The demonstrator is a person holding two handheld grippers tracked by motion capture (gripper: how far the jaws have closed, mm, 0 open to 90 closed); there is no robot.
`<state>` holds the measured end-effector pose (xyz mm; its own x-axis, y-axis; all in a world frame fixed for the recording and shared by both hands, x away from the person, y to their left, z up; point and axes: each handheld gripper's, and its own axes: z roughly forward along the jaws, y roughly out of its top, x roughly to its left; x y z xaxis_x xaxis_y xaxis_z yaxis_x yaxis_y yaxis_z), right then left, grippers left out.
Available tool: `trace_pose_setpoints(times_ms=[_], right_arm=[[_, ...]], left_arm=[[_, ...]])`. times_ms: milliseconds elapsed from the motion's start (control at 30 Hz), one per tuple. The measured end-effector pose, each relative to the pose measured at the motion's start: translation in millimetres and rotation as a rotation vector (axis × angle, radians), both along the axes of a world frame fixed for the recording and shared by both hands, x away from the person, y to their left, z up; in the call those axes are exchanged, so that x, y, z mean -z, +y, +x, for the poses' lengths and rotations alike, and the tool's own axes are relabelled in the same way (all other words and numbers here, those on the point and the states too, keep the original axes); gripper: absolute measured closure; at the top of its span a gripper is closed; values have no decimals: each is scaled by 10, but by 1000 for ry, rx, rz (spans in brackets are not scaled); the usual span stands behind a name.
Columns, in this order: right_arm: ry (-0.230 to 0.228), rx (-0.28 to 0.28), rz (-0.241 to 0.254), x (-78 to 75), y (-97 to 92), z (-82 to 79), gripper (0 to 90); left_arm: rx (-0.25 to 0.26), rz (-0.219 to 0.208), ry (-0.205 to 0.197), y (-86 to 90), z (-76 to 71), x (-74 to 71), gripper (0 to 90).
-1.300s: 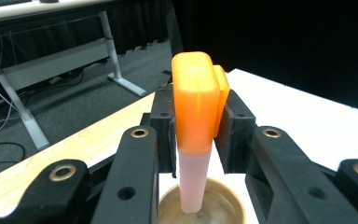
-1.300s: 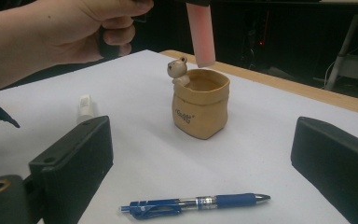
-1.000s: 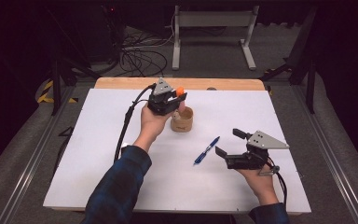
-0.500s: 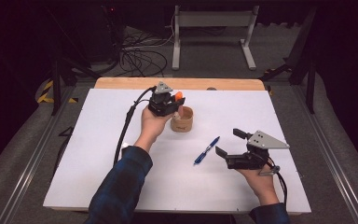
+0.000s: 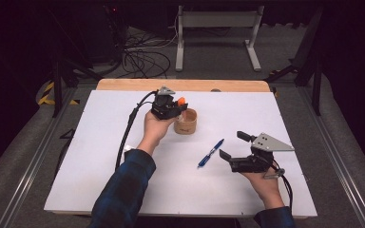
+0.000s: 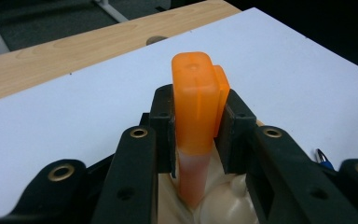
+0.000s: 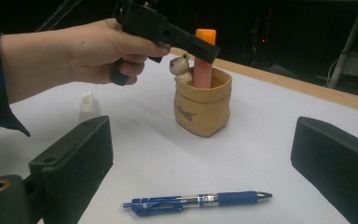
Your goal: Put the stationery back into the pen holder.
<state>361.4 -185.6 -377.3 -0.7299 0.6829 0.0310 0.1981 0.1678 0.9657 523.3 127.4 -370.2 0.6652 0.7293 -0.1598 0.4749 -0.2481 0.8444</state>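
My left gripper (image 5: 178,105) is shut on the cap of an orange marker (image 6: 195,102), which it holds upright. The marker's lower end (image 7: 202,70) stands inside a tan pouch-shaped holder (image 7: 203,112) with a small bear figure (image 7: 182,65) at its rim. The holder (image 5: 186,124) sits on the white table just right of the left hand. A blue pen (image 5: 211,153) lies flat on the table, and my right gripper (image 5: 231,144) stands open just right of it. In the right gripper view the pen (image 7: 200,201) lies crosswise between the spread jaws.
A small white object (image 7: 87,105) lies on the table near the left sleeve. The white sheet (image 5: 285,118) covers a wooden table whose bare far edge (image 5: 123,84) shows. Cables and a metal stand (image 5: 214,19) lie on the floor beyond.
The left gripper has sunk a little with the orange marker, toward the holder. The right gripper and the pen have stayed put.
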Motion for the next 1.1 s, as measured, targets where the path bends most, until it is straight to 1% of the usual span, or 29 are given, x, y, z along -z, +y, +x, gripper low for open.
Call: trace_pose_setpoints(times_ms=[33,200,300,400,433,500,567,633,733,800,833,867,933,1033,1100], right_arm=[[0,0,0,-1,0,-1,62],[1,-2,1,-1,4,-3,62],[0,-5,-1,2,11,0,62],[2,-3,-1,0,9,-2,62],[2,-3,-1,-1,7,-1,62],[2,-4,-1,-1,5,-1,62],[2,-4,-1,-1,5,-1,62],[2,-5,-1,-1,8,-1,62],[0,-7,-2,1,11,0,62],[-1,-7,-3,1,10,0,62],[-1,-7,-2,0,10,0,62],[0,-6,-3,0,10,0,62],[2,-6,-4,2,12,1,62],[2,-5,-5,4,13,3,60],[2,-4,-5,3,12,2,60]], left_arm=[[-1,-7,6,5,5,4,716],[0,-4,0,13,13,6,714],[1,-12,2,17,18,14,709],[3,-11,0,21,17,17,705],[1,-6,-6,25,20,16,701],[1,-14,-6,26,16,16,674],[-3,-8,-14,26,14,12,621],[-5,-8,-17,23,8,10,620],[4,-8,-46,17,-5,-4,568],[-4,-4,-74,13,-18,-25,508],[-5,-8,-78,13,-29,-36,484],[-9,-3,-98,18,-32,-48,460],[-9,-12,-110,28,-53,-74,421],[-30,-32,-161,68,-98,-109,375],[-43,-38,-183,101,-124,-130,311]])
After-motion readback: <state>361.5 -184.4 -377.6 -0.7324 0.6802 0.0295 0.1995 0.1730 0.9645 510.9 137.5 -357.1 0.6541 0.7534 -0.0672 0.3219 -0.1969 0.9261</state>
